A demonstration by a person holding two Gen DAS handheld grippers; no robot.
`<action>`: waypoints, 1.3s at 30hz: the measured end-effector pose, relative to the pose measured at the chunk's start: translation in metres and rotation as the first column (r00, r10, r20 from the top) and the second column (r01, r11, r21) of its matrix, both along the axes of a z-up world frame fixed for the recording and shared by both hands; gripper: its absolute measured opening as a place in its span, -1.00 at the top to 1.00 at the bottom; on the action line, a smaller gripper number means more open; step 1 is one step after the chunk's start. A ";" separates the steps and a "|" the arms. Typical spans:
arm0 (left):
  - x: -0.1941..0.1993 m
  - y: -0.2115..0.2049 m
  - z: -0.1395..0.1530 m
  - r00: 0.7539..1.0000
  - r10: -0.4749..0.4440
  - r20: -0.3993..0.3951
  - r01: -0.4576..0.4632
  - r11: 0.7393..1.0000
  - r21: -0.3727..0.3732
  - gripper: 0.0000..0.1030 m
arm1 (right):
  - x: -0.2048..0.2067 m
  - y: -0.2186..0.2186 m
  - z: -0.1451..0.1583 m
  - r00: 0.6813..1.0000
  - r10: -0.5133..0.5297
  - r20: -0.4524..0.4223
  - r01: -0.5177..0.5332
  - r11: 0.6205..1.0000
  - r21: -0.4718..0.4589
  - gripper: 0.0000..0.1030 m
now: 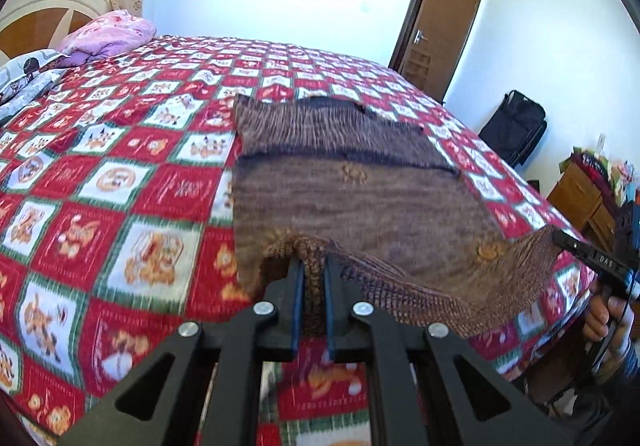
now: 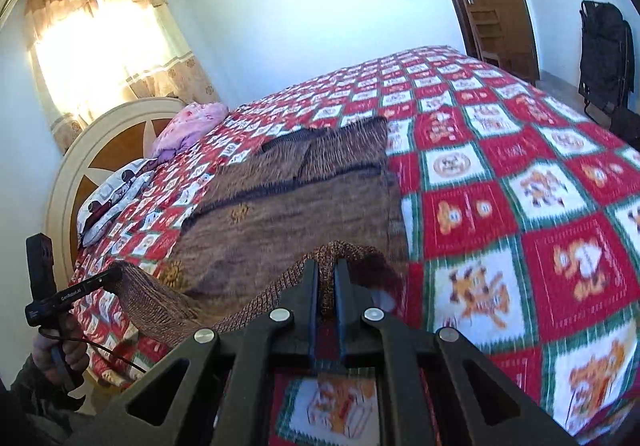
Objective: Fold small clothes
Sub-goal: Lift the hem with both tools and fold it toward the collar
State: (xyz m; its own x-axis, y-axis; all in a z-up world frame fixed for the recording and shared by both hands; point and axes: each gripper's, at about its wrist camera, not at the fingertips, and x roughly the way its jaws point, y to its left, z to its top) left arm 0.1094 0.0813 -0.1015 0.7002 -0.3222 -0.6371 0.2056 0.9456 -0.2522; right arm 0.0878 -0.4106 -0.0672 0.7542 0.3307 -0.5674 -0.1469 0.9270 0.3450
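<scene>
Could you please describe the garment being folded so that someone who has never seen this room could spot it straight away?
Find the large bed under a red-and-white checked cartoon quilt. On its near side lies a brown knitted sweater, its near hem lifted by the left gripper and right gripper. It is the only dark, plain brown piece there, unlike the pink bundle by the headboard.

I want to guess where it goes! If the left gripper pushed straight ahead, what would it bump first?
Probably the brown knitted sweater itself: the left gripper already pinches its near hem, and the rest lies directly ahead on the red checkered bedspread.

Coarse brown knit garment, matt
</scene>
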 end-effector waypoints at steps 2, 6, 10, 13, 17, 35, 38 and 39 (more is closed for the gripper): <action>0.007 0.001 0.002 1.000 0.001 0.003 -0.001 1.000 -0.014 0.81 | 0.009 0.001 0.005 1.000 0.003 0.009 -0.003 1.000 -0.006 0.87; 0.028 0.005 0.008 1.000 0.010 0.005 -0.009 0.999 -0.032 0.82 | 0.029 0.004 0.016 0.999 0.000 0.033 0.000 1.000 -0.027 0.87; 0.047 0.007 0.016 0.999 0.024 0.022 -0.024 0.999 -0.028 0.82 | 0.054 0.004 0.025 0.999 -0.003 0.042 0.004 1.000 -0.026 0.87; 0.061 0.010 0.022 0.999 0.030 0.035 -0.029 0.999 -0.028 0.82 | 0.076 0.003 0.034 0.999 -0.007 0.048 0.008 1.000 -0.020 0.87; 0.084 0.012 0.028 0.998 0.046 0.046 -0.046 0.999 -0.015 0.82 | 0.099 0.005 0.043 0.998 -0.012 0.060 0.013 1.000 -0.025 0.87; 0.197 0.019 0.033 0.994 0.108 0.005 -0.108 0.993 -0.057 0.82 | 0.221 0.026 0.054 0.999 -0.021 0.034 0.024 0.997 -0.079 0.87; 0.220 0.019 0.028 0.993 0.114 -0.007 -0.115 0.992 -0.049 0.82 | 0.249 0.028 0.048 1.000 -0.025 0.004 0.026 0.996 -0.089 0.87; 0.227 0.018 0.026 0.993 0.116 -0.010 -0.116 0.992 -0.042 0.82 | 0.255 0.029 0.045 1.000 -0.028 -0.002 0.028 0.995 -0.095 0.87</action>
State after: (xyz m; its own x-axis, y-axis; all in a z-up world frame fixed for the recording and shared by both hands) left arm 0.3367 0.0996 -0.0755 0.7297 -0.2660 -0.6299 0.0930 0.9513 -0.2939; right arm 0.3427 -0.3814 -0.0218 0.7604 0.2537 -0.5978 -0.1195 0.9595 0.2553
